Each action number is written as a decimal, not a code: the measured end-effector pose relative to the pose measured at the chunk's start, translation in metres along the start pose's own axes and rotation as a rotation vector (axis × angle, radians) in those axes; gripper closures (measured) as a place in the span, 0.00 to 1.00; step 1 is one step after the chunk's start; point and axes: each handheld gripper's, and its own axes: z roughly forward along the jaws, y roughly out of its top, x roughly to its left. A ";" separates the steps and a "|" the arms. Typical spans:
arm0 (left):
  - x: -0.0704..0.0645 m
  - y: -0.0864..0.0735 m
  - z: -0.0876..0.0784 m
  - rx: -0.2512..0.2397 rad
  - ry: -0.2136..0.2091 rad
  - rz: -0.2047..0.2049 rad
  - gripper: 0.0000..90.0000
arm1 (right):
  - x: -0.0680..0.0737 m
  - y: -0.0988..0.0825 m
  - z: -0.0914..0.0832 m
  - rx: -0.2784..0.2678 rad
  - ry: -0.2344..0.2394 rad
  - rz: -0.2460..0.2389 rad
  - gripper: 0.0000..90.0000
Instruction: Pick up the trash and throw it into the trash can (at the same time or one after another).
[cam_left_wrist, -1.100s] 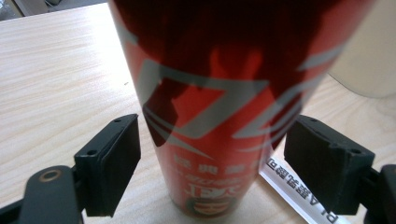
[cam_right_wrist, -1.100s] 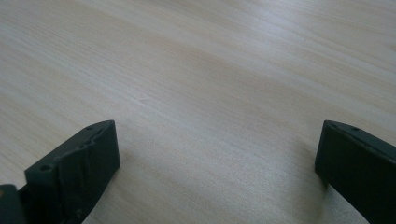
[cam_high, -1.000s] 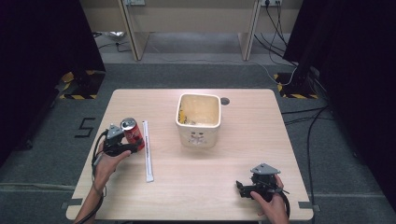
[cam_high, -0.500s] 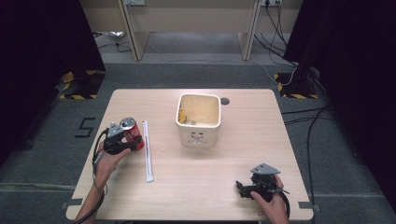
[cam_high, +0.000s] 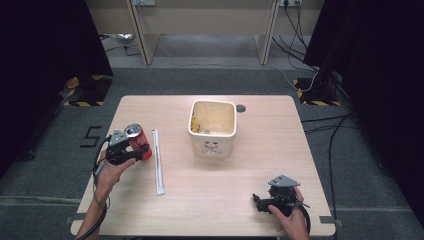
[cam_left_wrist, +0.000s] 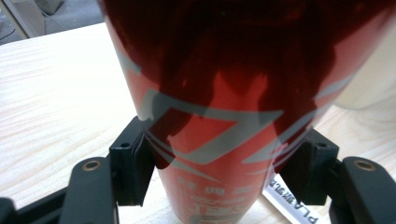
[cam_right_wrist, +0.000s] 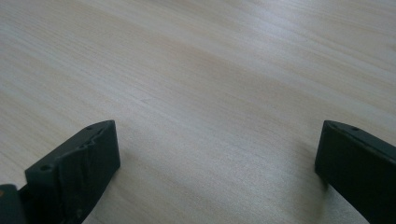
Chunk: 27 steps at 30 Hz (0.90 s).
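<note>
A red drinks can (cam_high: 140, 142) stands upright at the table's left side. My left gripper (cam_high: 132, 151) reaches around its lower part. In the left gripper view the can (cam_left_wrist: 219, 116) sits between the two black pads (cam_left_wrist: 133, 168), which press on its sides. The jaws have just been closing with the can between them. My right gripper (cam_high: 257, 200) rests near the front right of the table, pointing left. In the right gripper view its jaws stand wide apart, and the gripper (cam_right_wrist: 215, 154) is open over bare wood with nothing between the jaws.
A cream square bin (cam_high: 212, 145) stands at the table's middle back, with some scraps inside. A long white paper-wrapped straw (cam_high: 157, 162) lies just right of the can. A dark round hole (cam_high: 241, 108) sits in the tabletop behind the bin.
The left hand with its gripper has shifted very slightly at the can. The right hand has kept still.
</note>
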 end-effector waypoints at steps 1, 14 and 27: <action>-0.001 0.001 -0.002 -0.002 -0.005 0.000 0.38 | 0.000 0.000 0.000 -0.001 0.000 -0.003 0.00; -0.021 0.019 -0.019 -0.018 -0.097 0.023 0.38 | 0.000 0.000 0.000 -0.001 0.000 -0.003 0.00; -0.034 0.032 -0.023 -0.014 -0.180 0.033 0.38 | 0.000 0.000 0.000 0.000 0.000 0.000 0.00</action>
